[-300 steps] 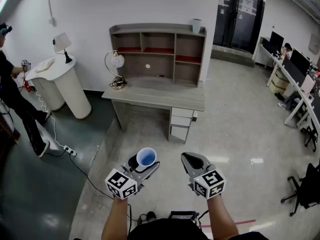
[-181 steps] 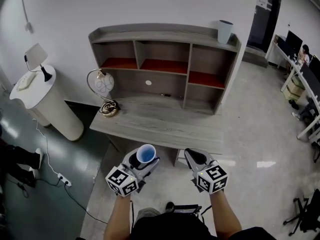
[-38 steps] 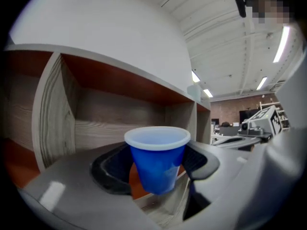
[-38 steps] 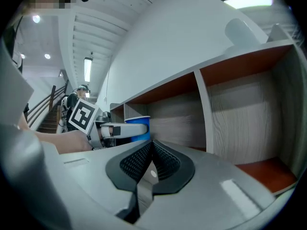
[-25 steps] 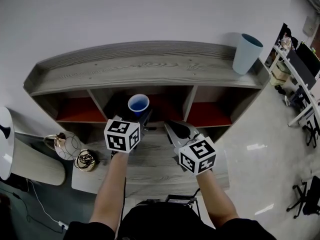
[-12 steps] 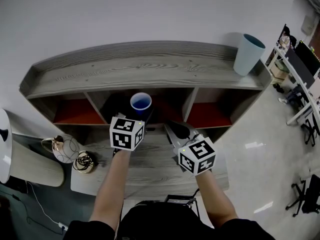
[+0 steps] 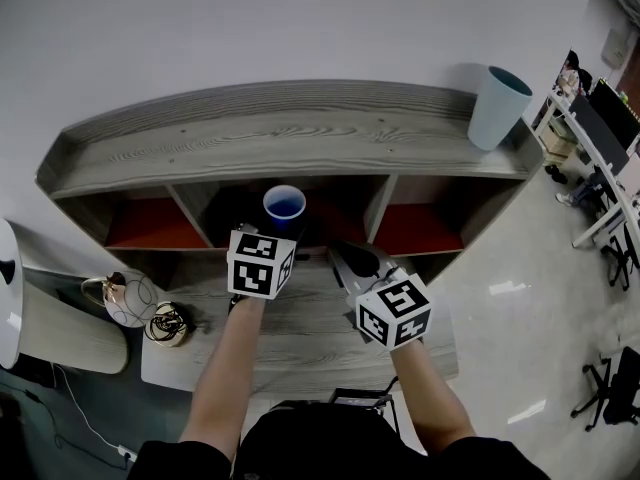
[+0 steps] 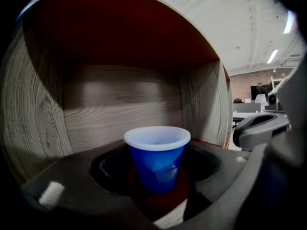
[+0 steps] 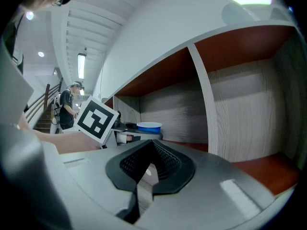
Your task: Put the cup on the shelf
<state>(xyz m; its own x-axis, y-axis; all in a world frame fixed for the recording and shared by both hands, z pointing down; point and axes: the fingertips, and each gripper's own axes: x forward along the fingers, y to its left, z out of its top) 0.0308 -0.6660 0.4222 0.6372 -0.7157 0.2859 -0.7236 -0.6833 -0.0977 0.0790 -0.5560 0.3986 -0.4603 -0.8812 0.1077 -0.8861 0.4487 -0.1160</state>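
Shelf unit (image 7: 300, 133): it stands on the desk straight ahead of both grippers. Its open compartments face the person, so a cup can go in from the front.
Desk (image 7: 300, 343): its wood-grain top lies beneath both grippers and carries the shelf unit.
Middle compartment (image 8: 120, 114): it opens directly ahead of the left gripper's jaws, with the back wall beyond them and the red floor below. This is probably the chosen spot, since that gripper points into it.
Left gripper (image 7: 284, 223): it is clamped on the blue cup, one jaw on each side of the wall below the rim. It holds the cup upright, likely so the cup can be set down on its base.
Right gripper (image 9: 146, 169): its jaws are together with nothing between them. It sits just right of the left gripper, short of the shelf front, and seems to be idle and out of the way.
Pale cup (image 7: 497, 106): it stands at the end of the top board, up and well to the right of both grippers, and seems to play no part here.
Blue cup (image 8: 157, 159): it sits between the left gripper's jaws, mouth up, over the compartment's red floor. Whether its base touches the floor cannot be told. It has a tapering blue wall and a thick white rolled rim, and it looks empty. A shallow crease in the near wall suggests thin material giving under the squeeze.
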